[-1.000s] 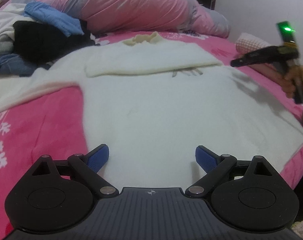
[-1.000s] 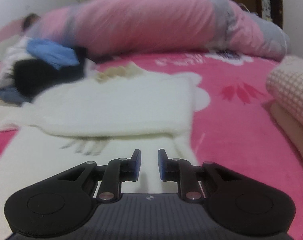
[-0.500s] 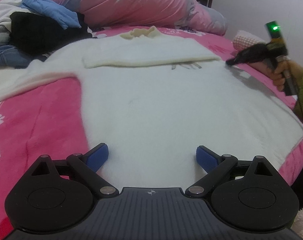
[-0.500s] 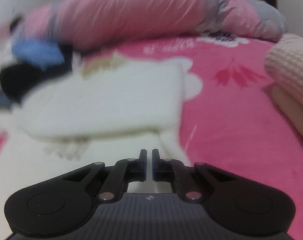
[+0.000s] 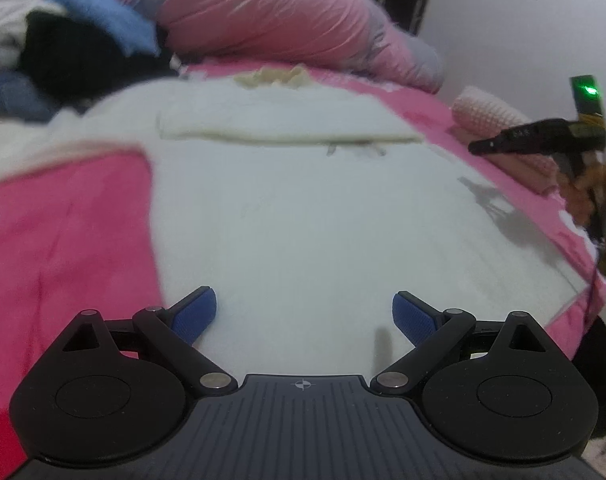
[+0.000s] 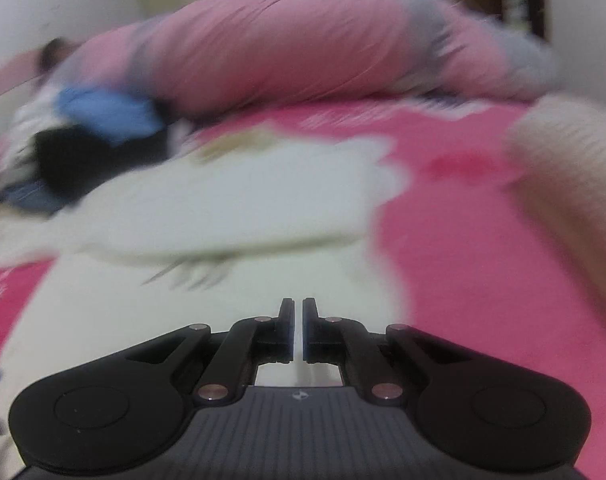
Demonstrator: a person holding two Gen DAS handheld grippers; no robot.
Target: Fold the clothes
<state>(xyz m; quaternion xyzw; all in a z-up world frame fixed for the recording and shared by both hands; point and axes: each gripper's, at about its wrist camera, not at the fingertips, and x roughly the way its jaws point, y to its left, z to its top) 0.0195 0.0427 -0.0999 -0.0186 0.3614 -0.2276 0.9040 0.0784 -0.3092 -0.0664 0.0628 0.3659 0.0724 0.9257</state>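
A white long-sleeved garment (image 5: 303, 220) lies spread flat on the pink bedspread (image 5: 63, 232), one sleeve (image 5: 283, 124) folded across its chest below a cream collar (image 5: 273, 78). My left gripper (image 5: 305, 312) hovers open over the near hem, nothing between its blue pads. At the right of the left wrist view my right gripper (image 5: 475, 147) hangs just above the garment's right edge, casting a shadow on it. Its own blurred view shows the right gripper (image 6: 298, 320) shut and empty over the white garment (image 6: 223, 208).
A rolled pink and grey duvet (image 5: 283, 12) lies along the far side of the bed. Black, blue and white clothes (image 5: 83, 52) are heaped at the far left. A folded pink waffle cloth (image 5: 487, 108) lies at the right edge. A person's hand (image 5: 583, 188) holds the right gripper.
The right gripper's jaws went from slightly apart to shut, with nothing between them, and it shifted sideways over the garment's right side. The left gripper stayed open and nearly still.
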